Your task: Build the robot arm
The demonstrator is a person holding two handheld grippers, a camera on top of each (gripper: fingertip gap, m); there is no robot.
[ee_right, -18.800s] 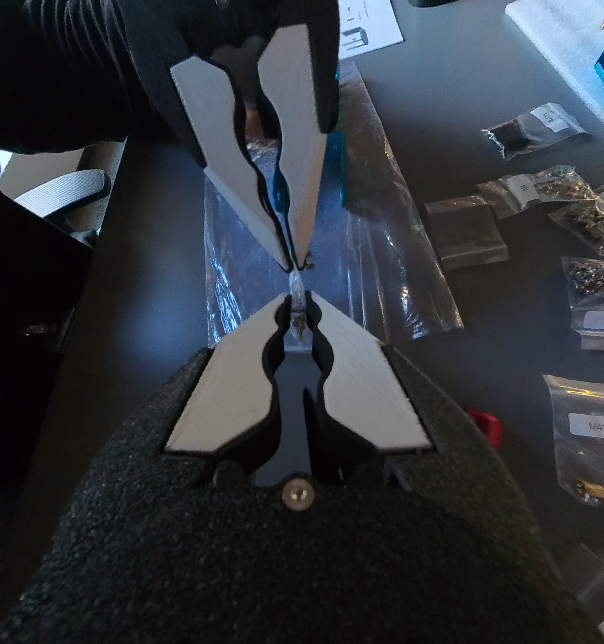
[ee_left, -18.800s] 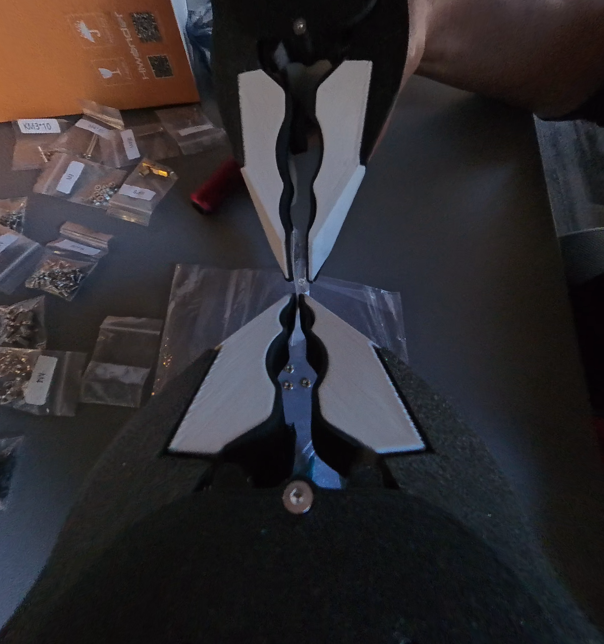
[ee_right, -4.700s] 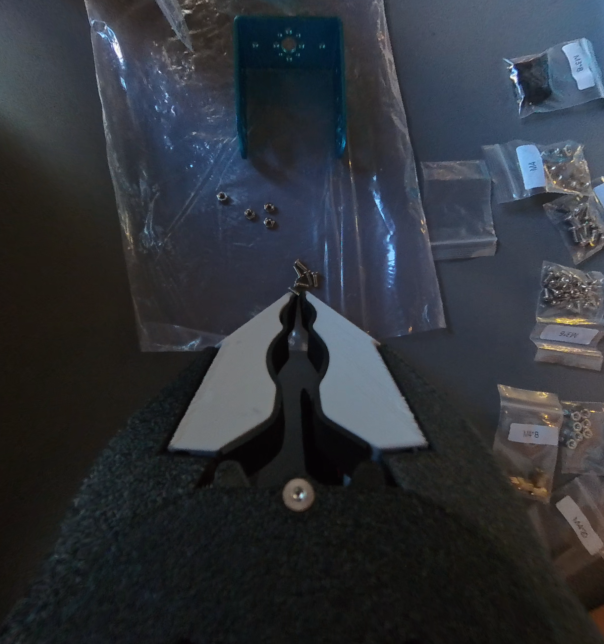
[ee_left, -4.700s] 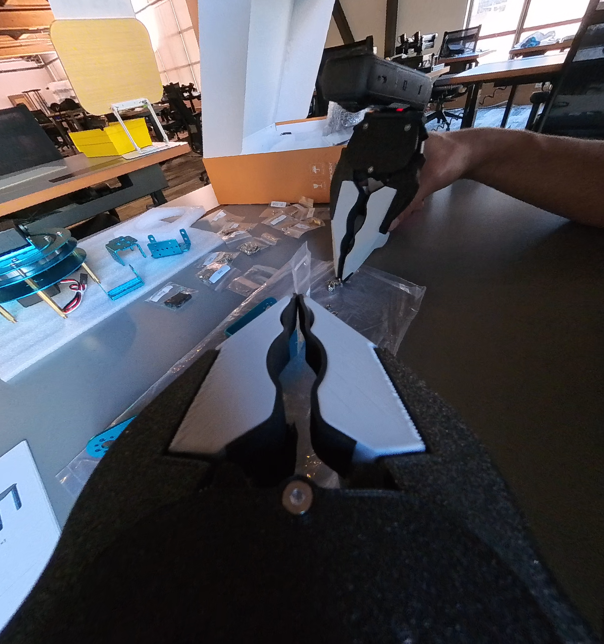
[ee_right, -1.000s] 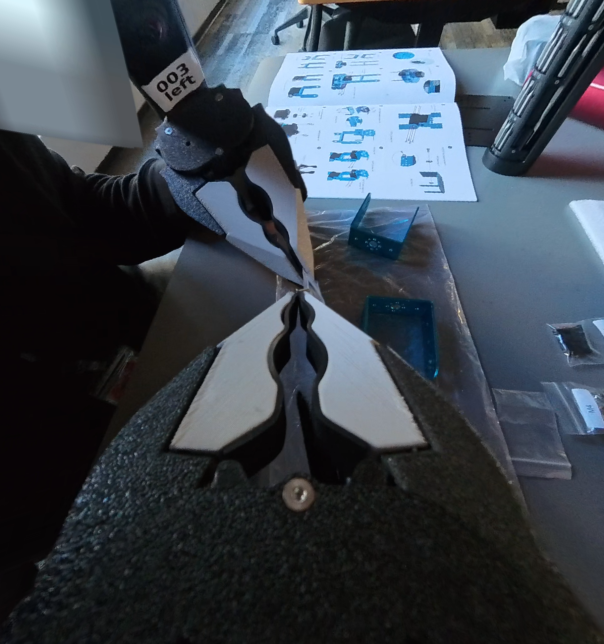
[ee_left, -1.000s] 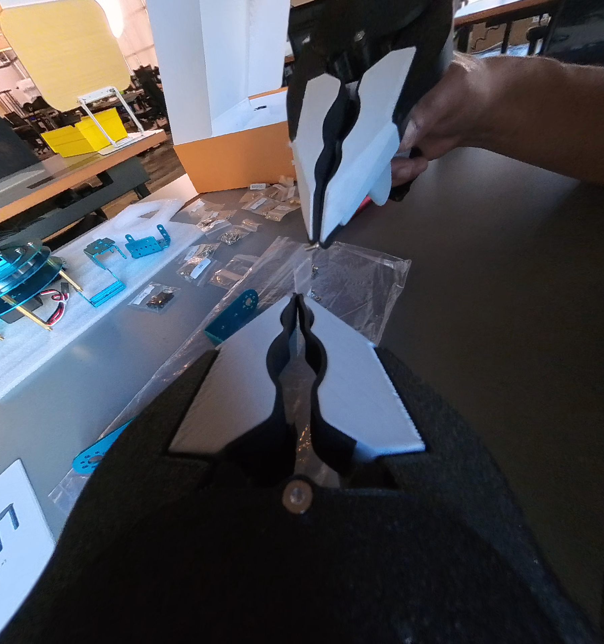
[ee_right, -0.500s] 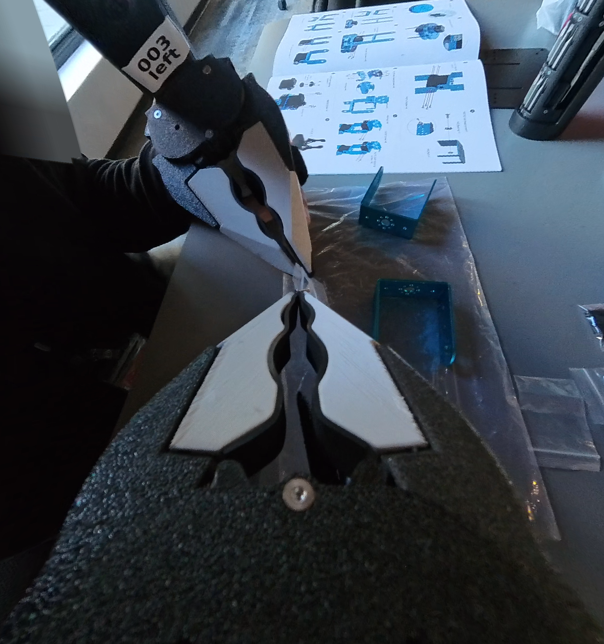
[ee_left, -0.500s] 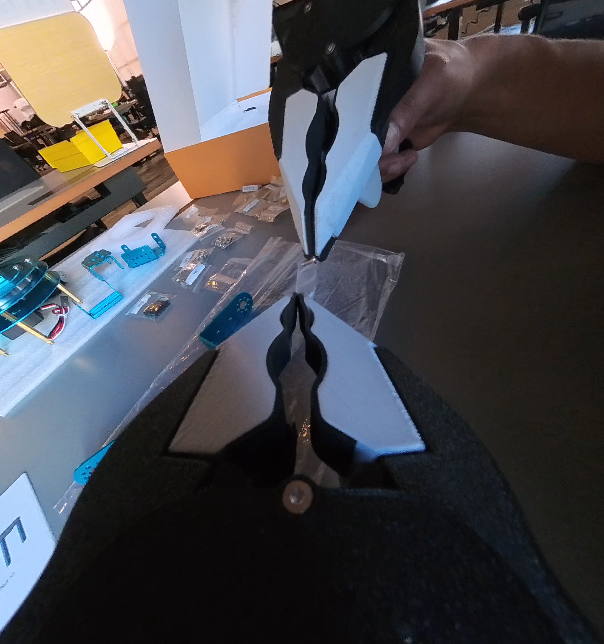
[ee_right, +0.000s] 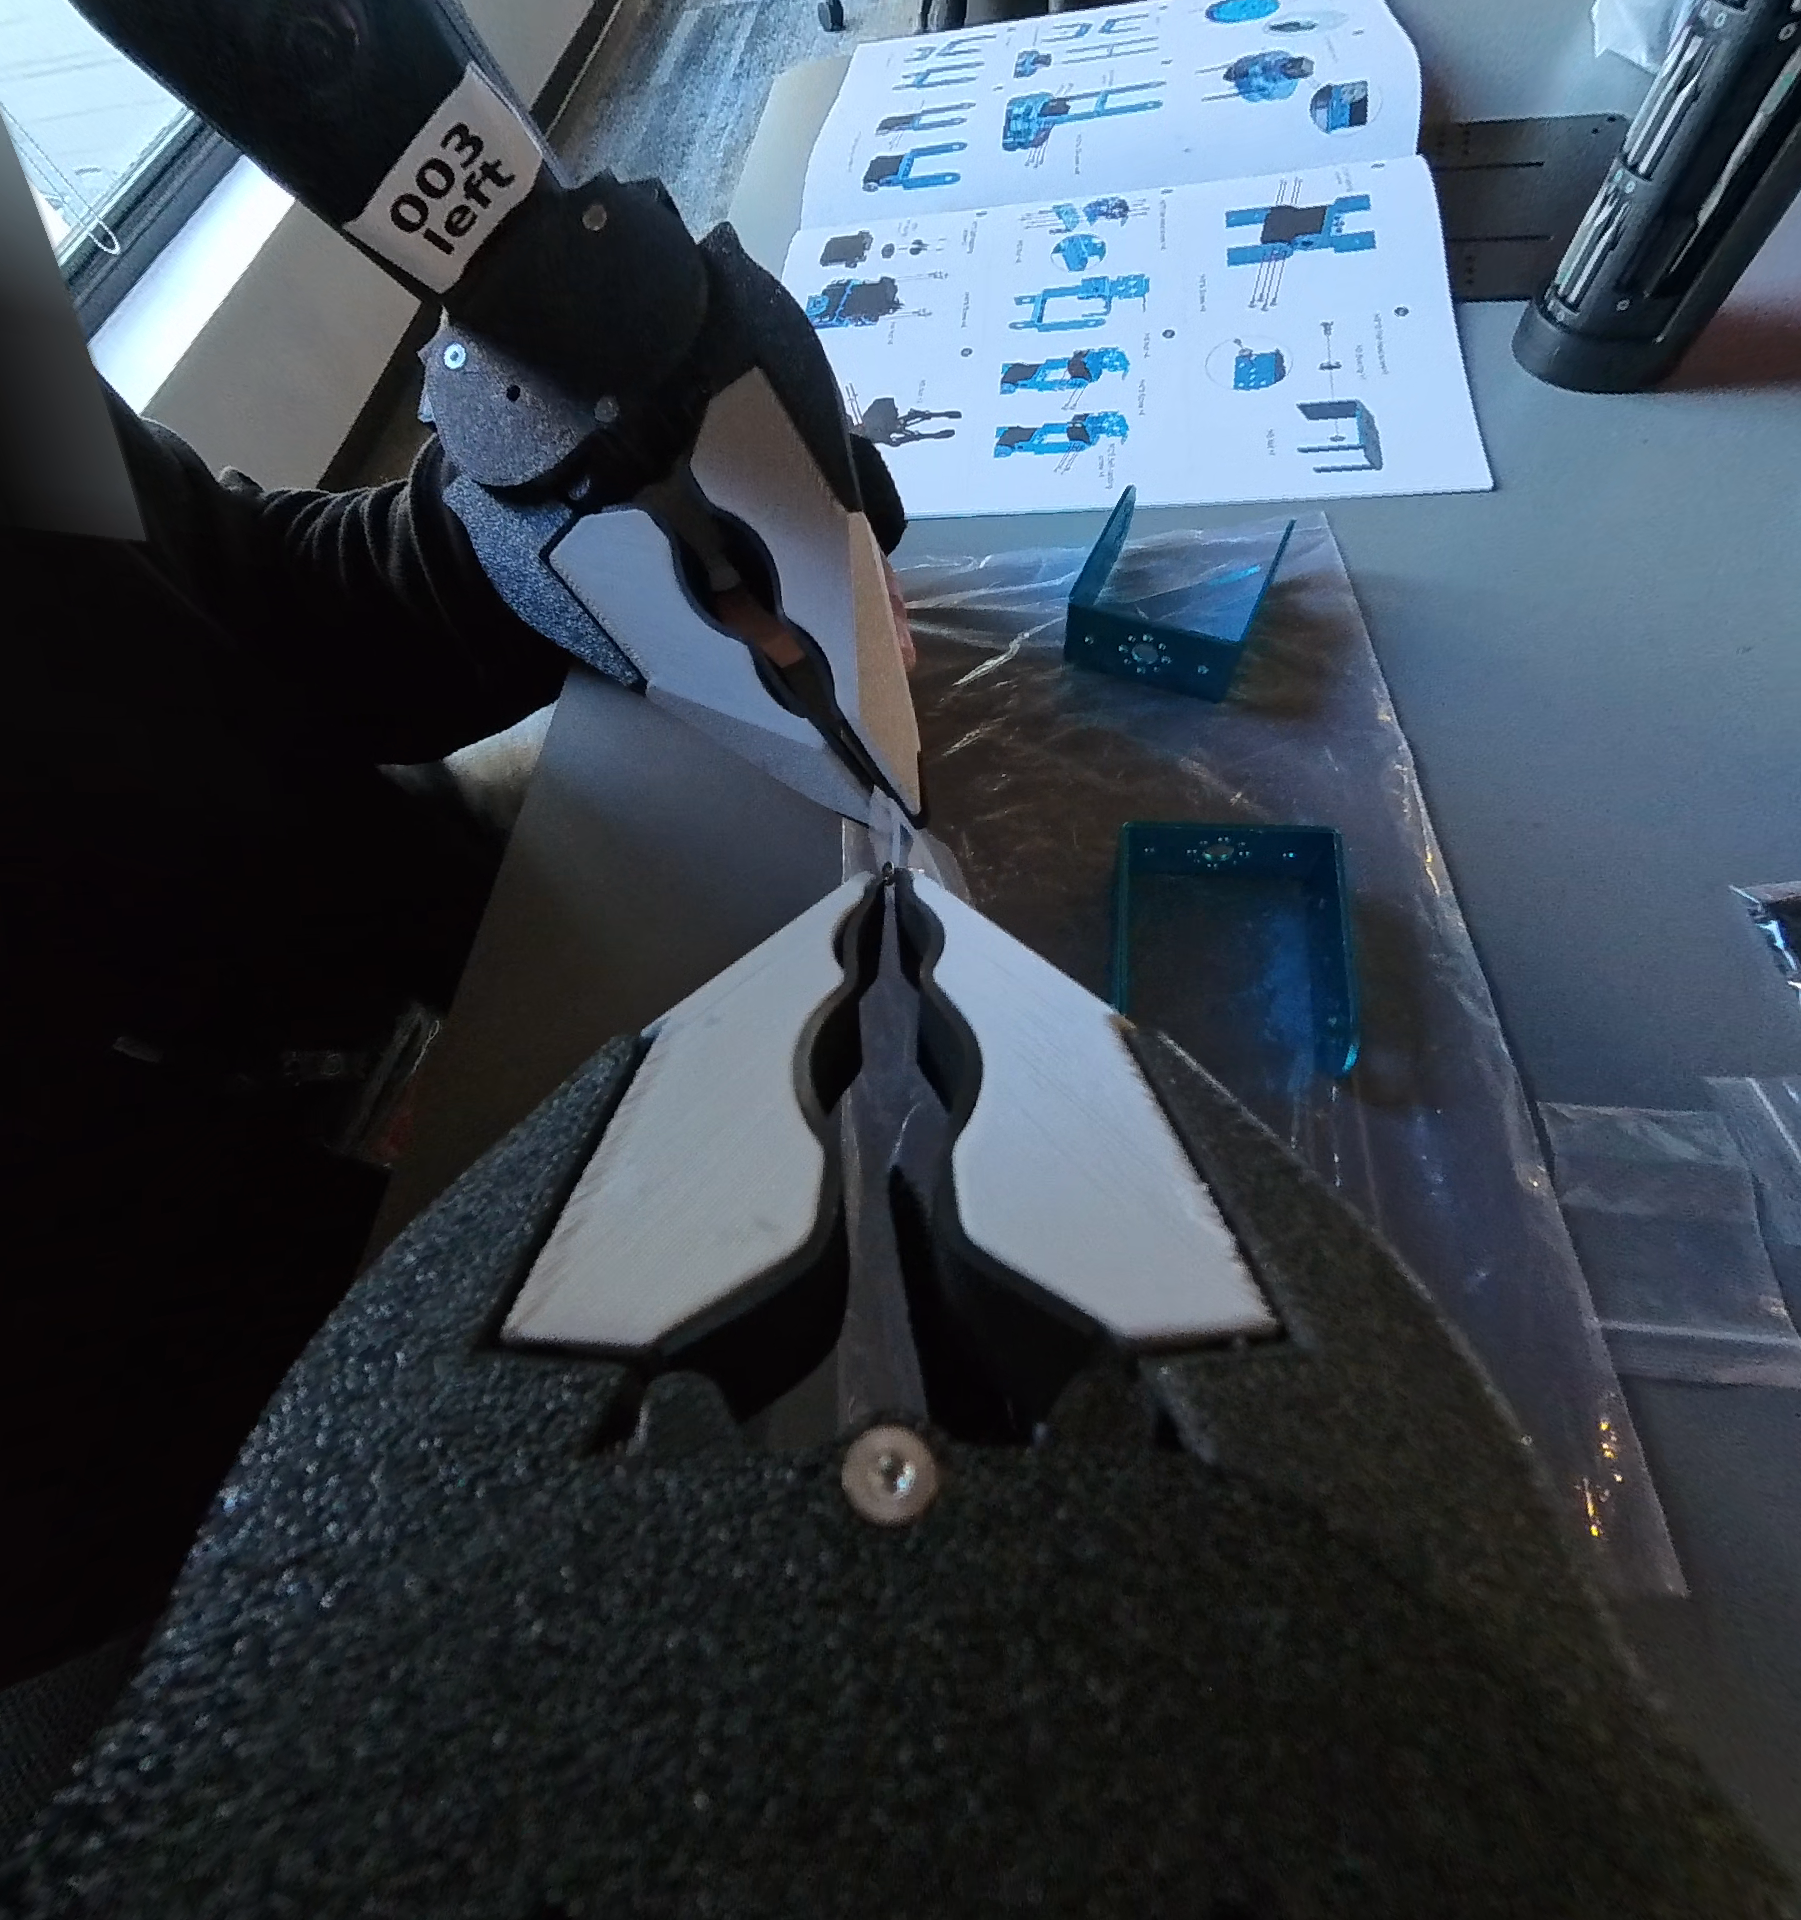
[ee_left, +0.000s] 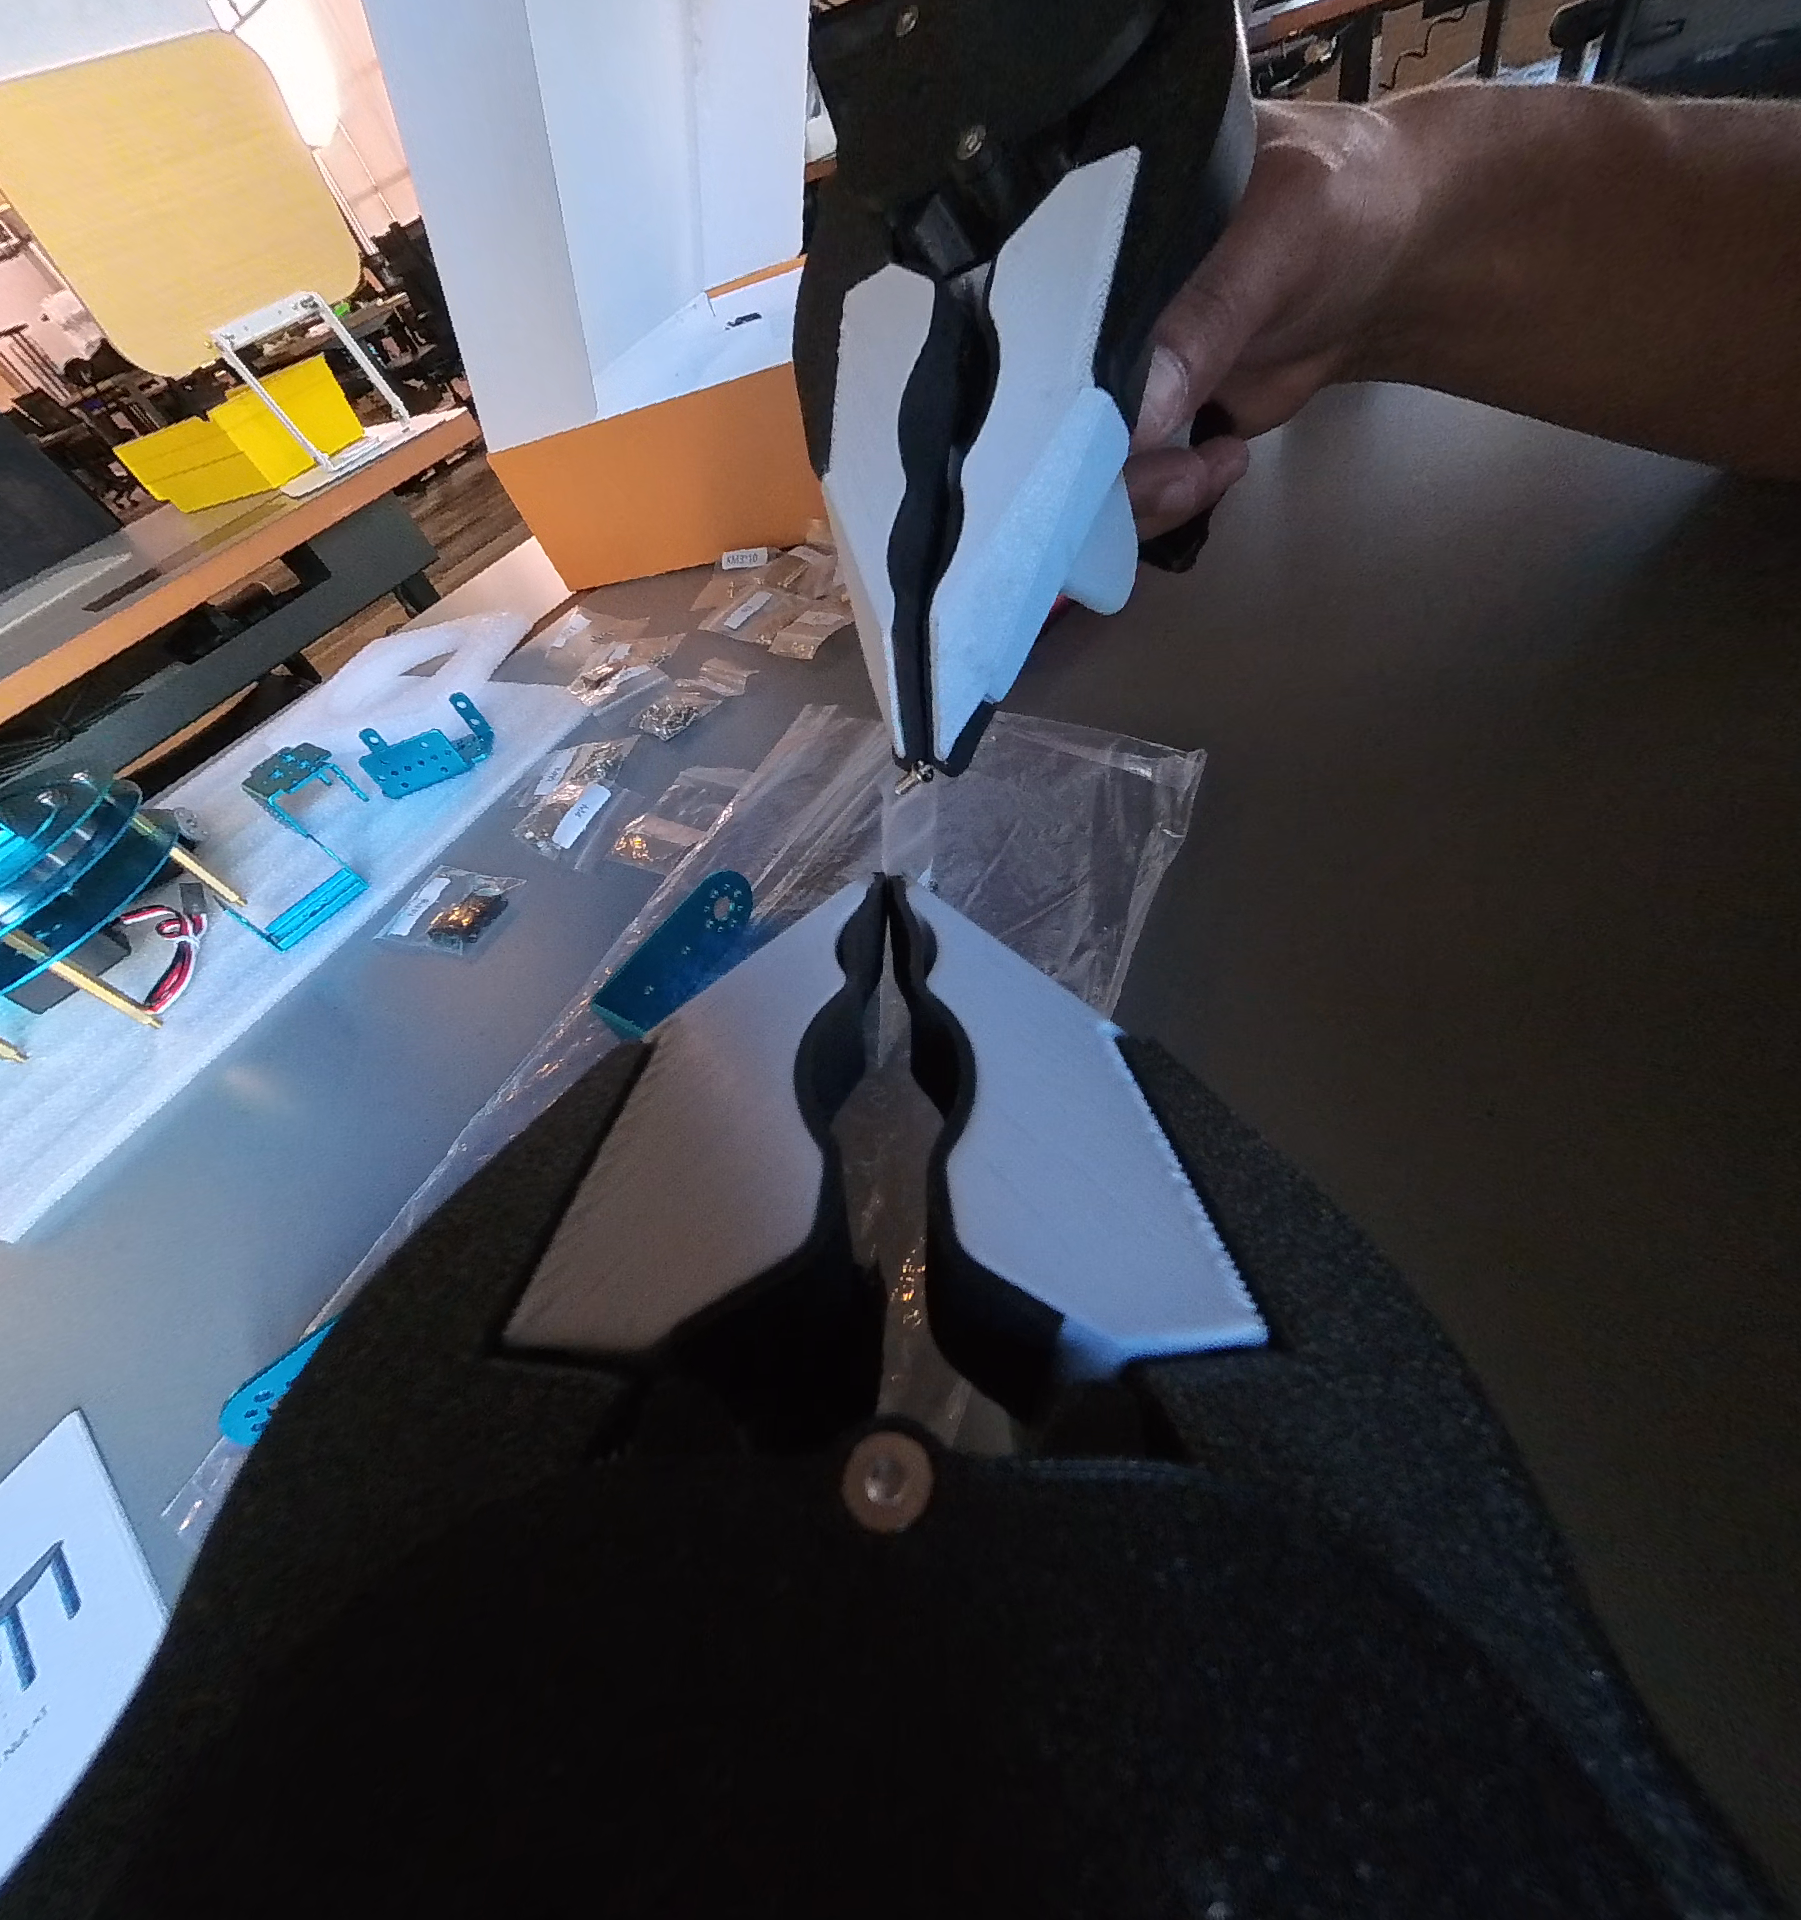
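Overhead, the right gripper is pinching a tiny screw between closed tips, while the left gripper is gripping a small clear bag just beneath it, above the large plastic bag on the grey table.

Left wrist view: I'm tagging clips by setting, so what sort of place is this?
Probably a shared workshop or maker lab. Rows of work tables run back through a large open room, and the near table holds small bags of screws, blue metal brackets on white foam and an orange box.
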